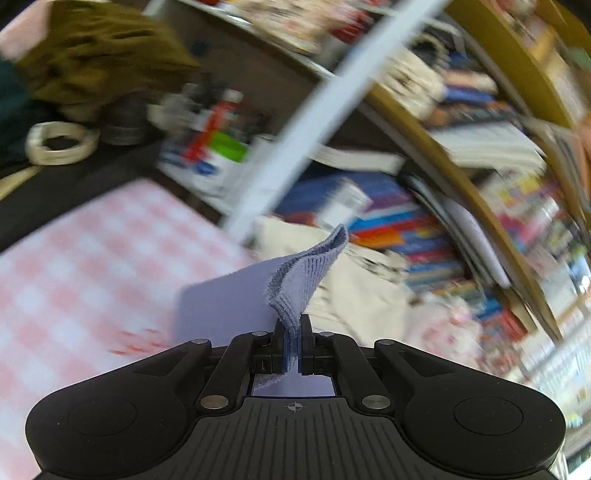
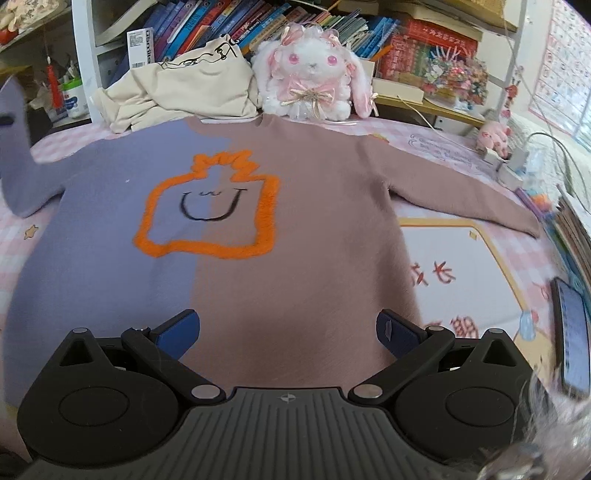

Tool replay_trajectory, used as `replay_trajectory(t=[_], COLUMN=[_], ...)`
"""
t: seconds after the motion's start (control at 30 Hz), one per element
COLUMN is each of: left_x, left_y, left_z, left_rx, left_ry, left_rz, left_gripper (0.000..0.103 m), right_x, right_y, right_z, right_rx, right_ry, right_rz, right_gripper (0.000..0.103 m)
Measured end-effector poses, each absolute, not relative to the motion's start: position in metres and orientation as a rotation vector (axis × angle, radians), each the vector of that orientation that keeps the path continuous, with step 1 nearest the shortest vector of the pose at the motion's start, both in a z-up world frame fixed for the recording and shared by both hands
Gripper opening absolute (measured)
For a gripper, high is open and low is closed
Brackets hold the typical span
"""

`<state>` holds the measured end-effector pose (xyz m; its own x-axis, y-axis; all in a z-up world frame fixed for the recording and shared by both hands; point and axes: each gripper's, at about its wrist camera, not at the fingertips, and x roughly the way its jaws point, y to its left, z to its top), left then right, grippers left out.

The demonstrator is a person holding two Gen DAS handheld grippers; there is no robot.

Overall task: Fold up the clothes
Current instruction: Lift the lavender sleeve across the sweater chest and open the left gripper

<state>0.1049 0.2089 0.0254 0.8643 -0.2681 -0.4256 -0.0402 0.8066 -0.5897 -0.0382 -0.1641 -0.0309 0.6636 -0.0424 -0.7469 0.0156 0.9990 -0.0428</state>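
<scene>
left wrist: left gripper point(image 1: 291, 345) jaws pinch the sweater's lilac cuff point(image 1: 303, 273).

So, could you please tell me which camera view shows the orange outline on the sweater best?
The right wrist view: the sweater lies spread flat there, and the orange outline shows whole, around a drawn smile. The left wrist view shows none of it, only the purple cuff pinched in the left gripper.

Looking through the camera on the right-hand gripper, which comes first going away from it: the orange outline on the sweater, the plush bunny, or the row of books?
Measured from the right gripper:
1. Orange outline, on the sweater's chest, slightly left of centre.
2. Plush bunny, sitting just past the sweater's collar.
3. Row of books, on the shelf behind the bunny, at the top.
</scene>
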Motion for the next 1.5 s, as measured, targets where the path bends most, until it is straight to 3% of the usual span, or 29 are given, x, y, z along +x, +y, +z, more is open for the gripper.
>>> replay_trajectory(t=[0.5, 1.0, 1.1, 1.13, 1.2, 1.5], left_x=[0.145, 0.164, 0.163, 0.161, 0.148, 0.058], left_y=[0.034, -0.06, -0.071, -0.073, -0.073, -0.011], left_z=[0.051, 0.024, 0.021, 0.021, 0.025, 0.006], left_rx=[-0.467, -0.397, -0.386, -0.378, -0.339, -0.115], left_ry=[0.565, 0.67, 0.712, 0.715, 0.677, 0.698], left_rz=[-0.212, -0.236, -0.252, -0.259, -0.261, -0.038], left_gripper=[0.003, 0.004, 0.026, 0.042, 0.053, 0.054], right_x=[-0.016, -0.009, -0.01, -0.01, -0.009, -0.013], right_y=[-0.242, -0.274, -0.278, -0.279, -0.279, -0.273], right_z=[-0.04, -0.047, -0.048, -0.048, -0.049, -0.055], right_rx=[-0.065, -0.088, -0.087, -0.086, -0.08, -0.06], right_ry=[0.839, 0.855, 0.859, 0.86, 0.865, 0.89], right_rz=[0.167, 0.264, 0.27, 0.271, 0.278, 0.313], right_gripper=[0.103, 0.103, 0.103, 0.103, 0.103, 0.103])
